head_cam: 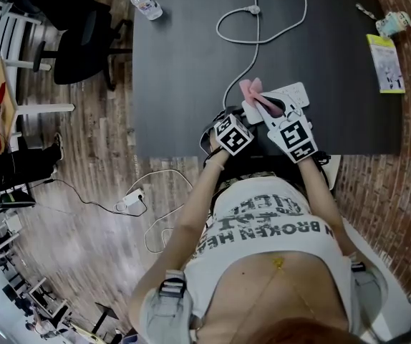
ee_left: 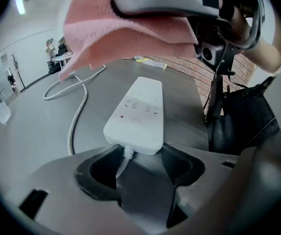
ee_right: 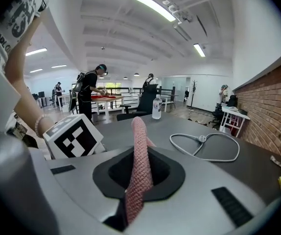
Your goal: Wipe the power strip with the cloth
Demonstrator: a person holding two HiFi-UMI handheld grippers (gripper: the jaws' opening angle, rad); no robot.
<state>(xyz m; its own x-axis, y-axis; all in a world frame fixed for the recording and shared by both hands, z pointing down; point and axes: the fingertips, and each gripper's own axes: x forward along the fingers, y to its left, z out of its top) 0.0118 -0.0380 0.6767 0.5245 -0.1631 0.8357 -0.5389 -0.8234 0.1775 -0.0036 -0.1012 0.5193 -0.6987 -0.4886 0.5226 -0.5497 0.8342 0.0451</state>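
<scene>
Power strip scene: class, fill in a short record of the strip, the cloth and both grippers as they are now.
power strip: white, lying flat on the dark table
cloth: pink, held up above the strip, not touching it
right gripper: shut on the cloth
left gripper: jaws apart, the strip's cord end at their tips; grip unclear

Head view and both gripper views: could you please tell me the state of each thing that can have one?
Power strip: flat on the table, sockets empty.
Plug: unplugged, lying on the table.
Cloth: held up above the power strip, not touching it.
Left gripper: jaws apart at the power strip's cord end.
Right gripper: shut on the cloth.
Bottle: upright.
</scene>
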